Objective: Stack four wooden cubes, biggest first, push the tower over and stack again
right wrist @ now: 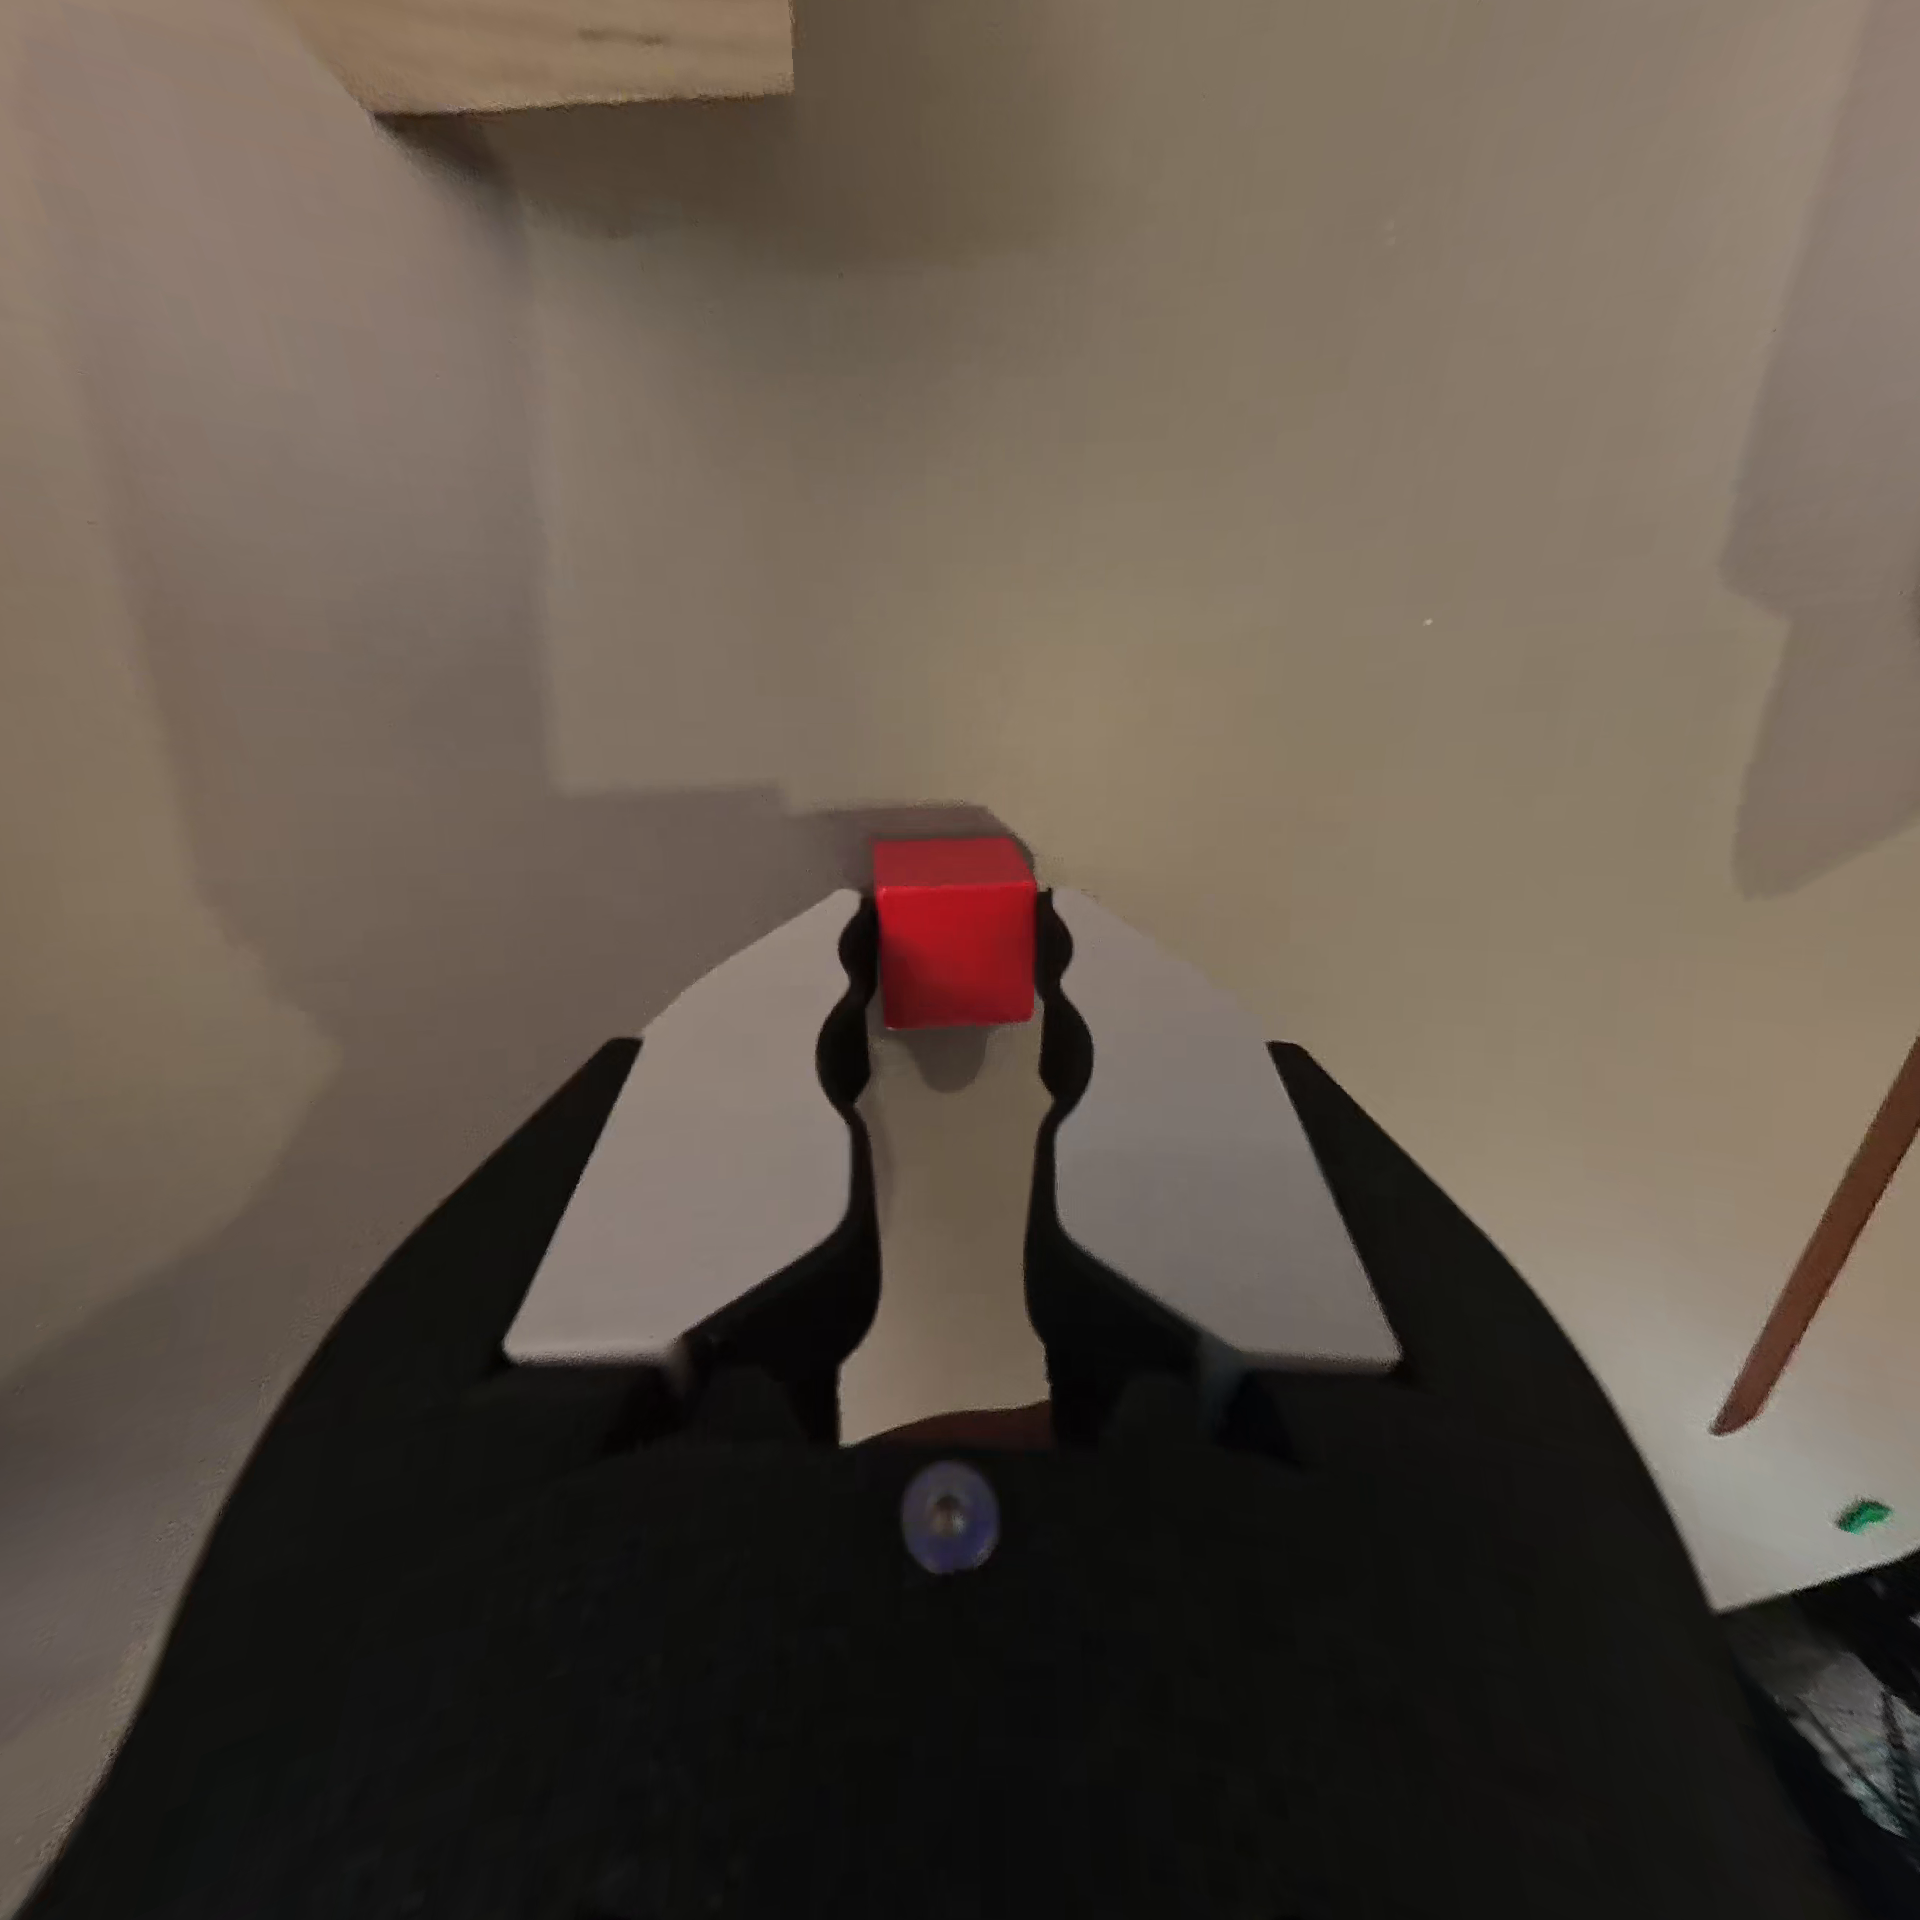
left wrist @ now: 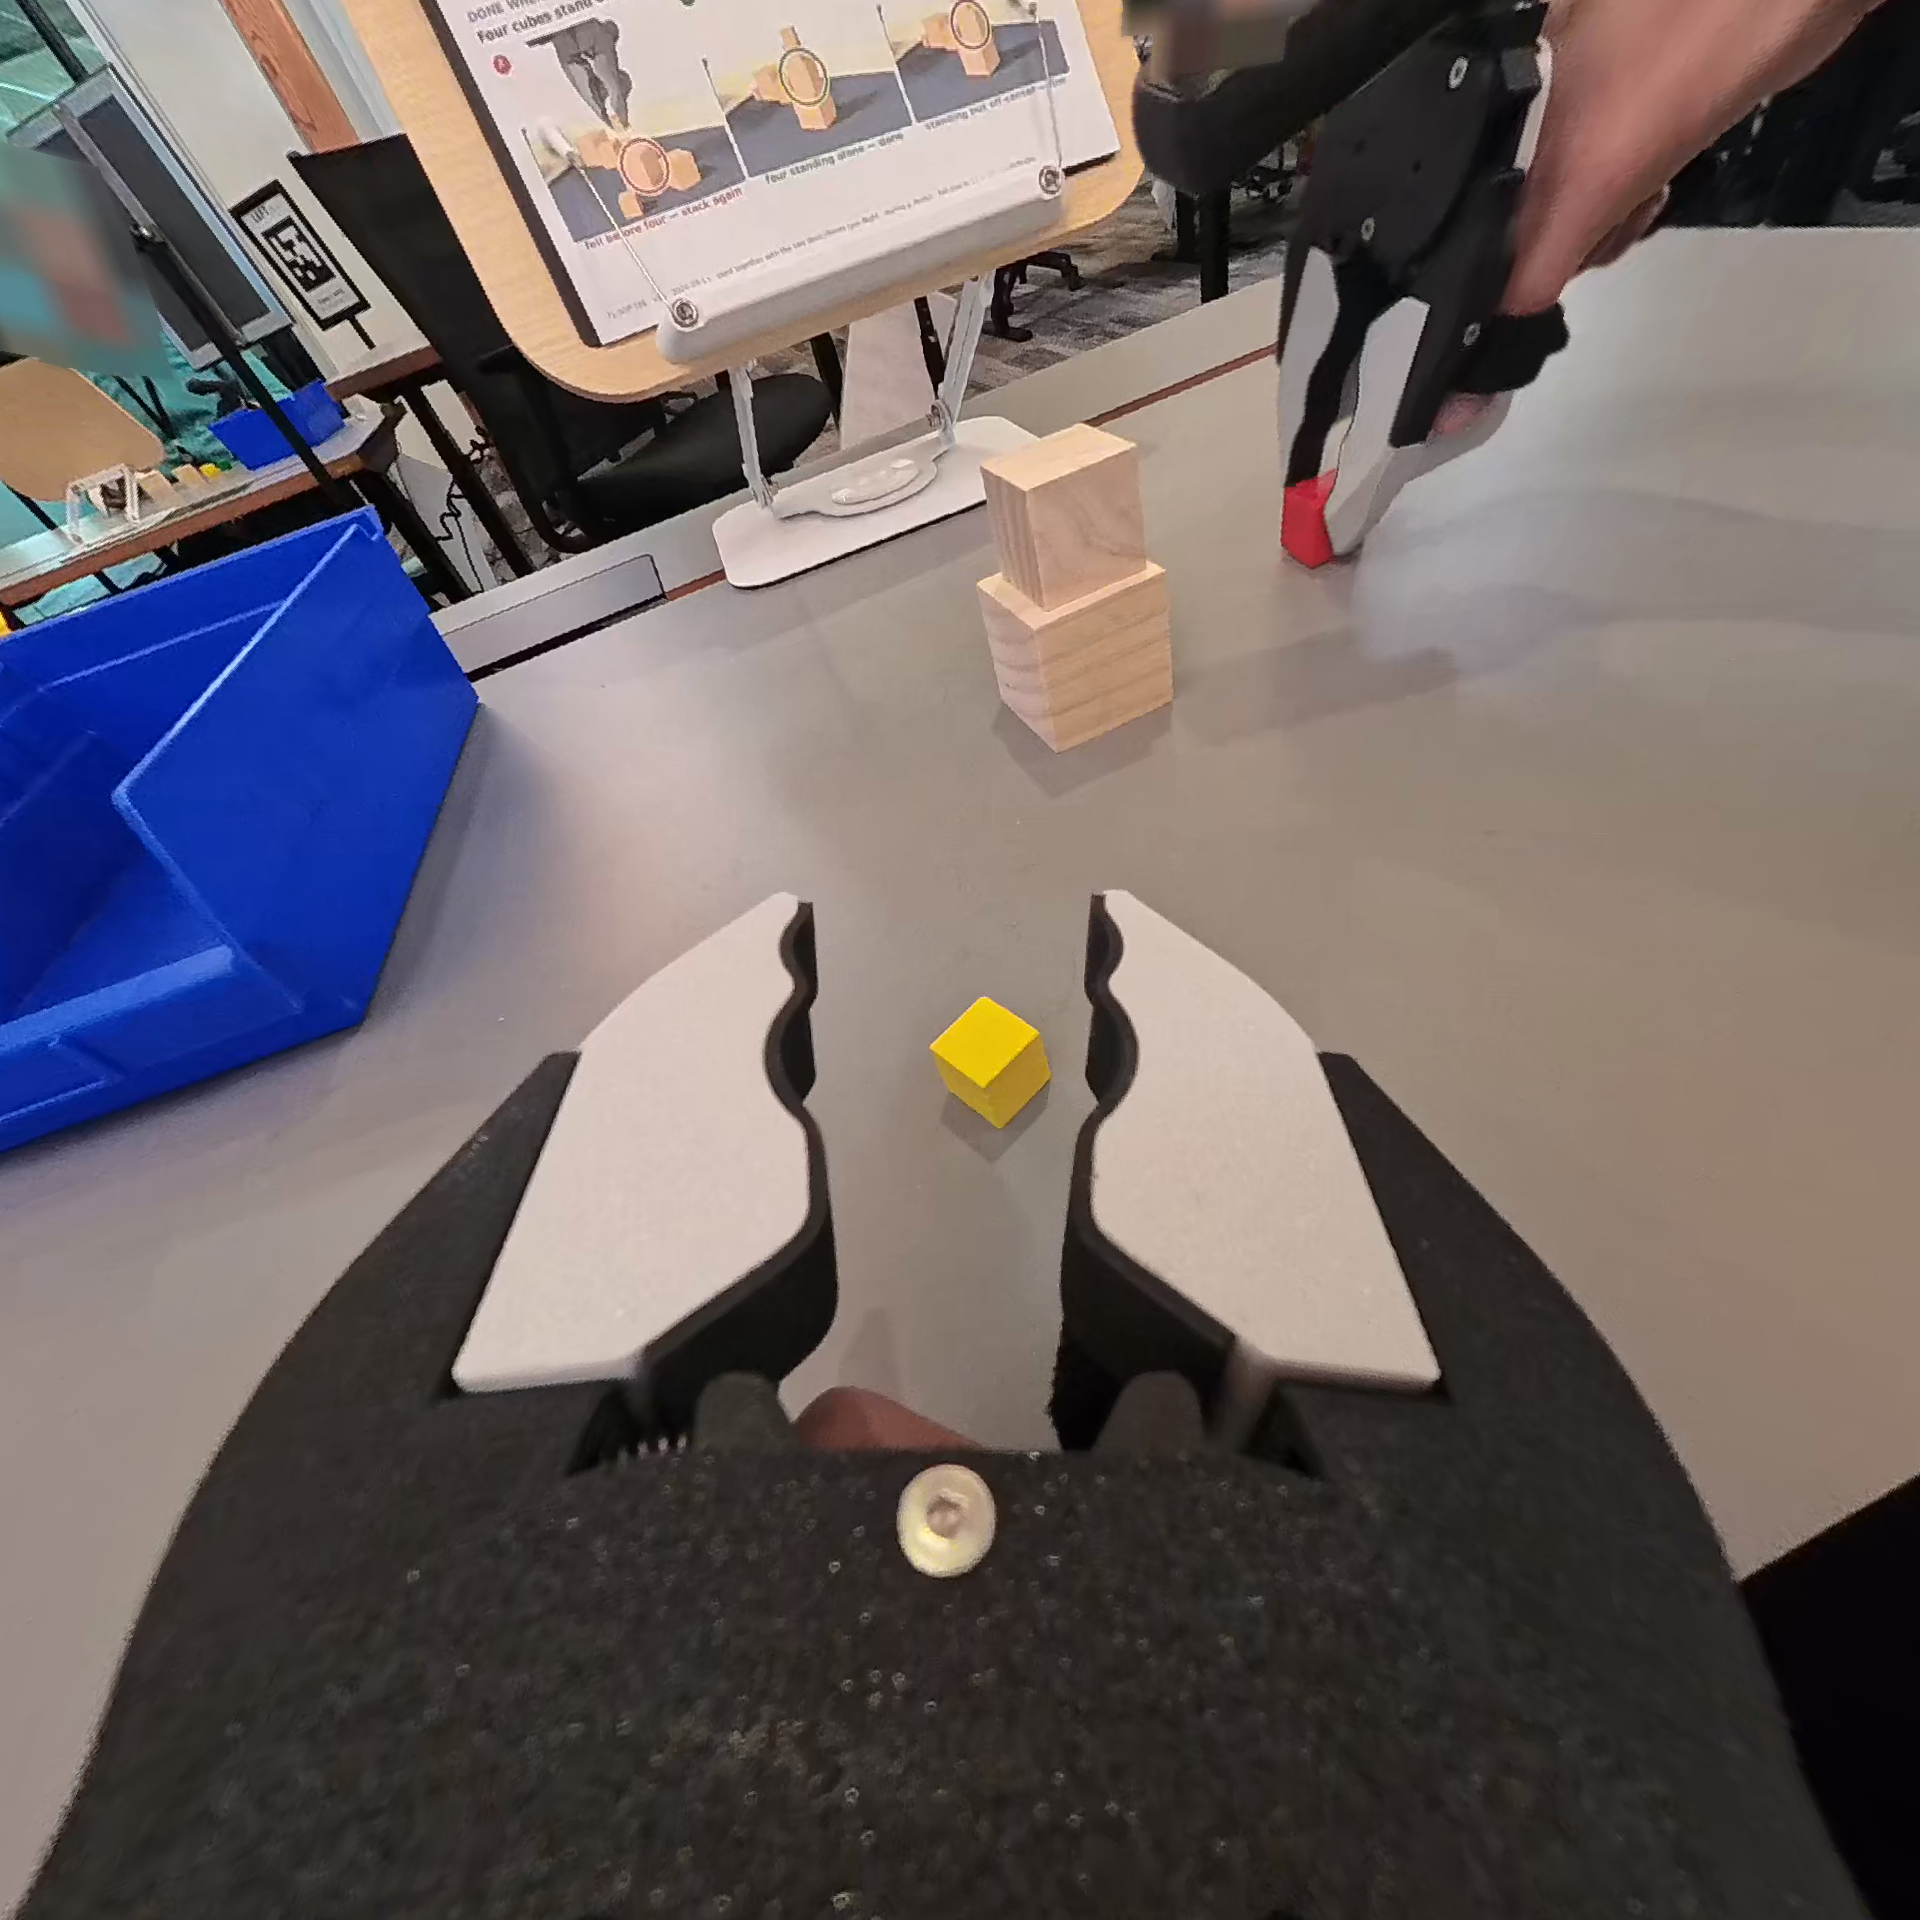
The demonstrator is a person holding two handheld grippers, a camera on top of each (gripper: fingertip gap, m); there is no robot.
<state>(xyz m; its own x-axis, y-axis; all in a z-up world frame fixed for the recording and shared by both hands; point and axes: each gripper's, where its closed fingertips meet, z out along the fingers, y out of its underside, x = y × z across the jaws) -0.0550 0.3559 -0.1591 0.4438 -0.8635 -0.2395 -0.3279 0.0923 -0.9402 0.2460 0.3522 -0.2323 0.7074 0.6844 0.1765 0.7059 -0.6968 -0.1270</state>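
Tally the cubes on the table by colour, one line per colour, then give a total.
Plain wood: 2, the smaller cube stacked on the larger cube
Red: 1, the red cube between the right gripper's jaws
Yellow: 1, the yellow cube lying loose ahead of the left gripper
Total: 4

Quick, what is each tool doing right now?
Left tool: open, empty, yellow cube between its fingers.
Right tool: shut on the red cube.

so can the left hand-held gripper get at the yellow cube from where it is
Probably yes. The left hand-held gripper is open, the yellow cube sits alone on the table between its fingers, and nothing blocks the way.
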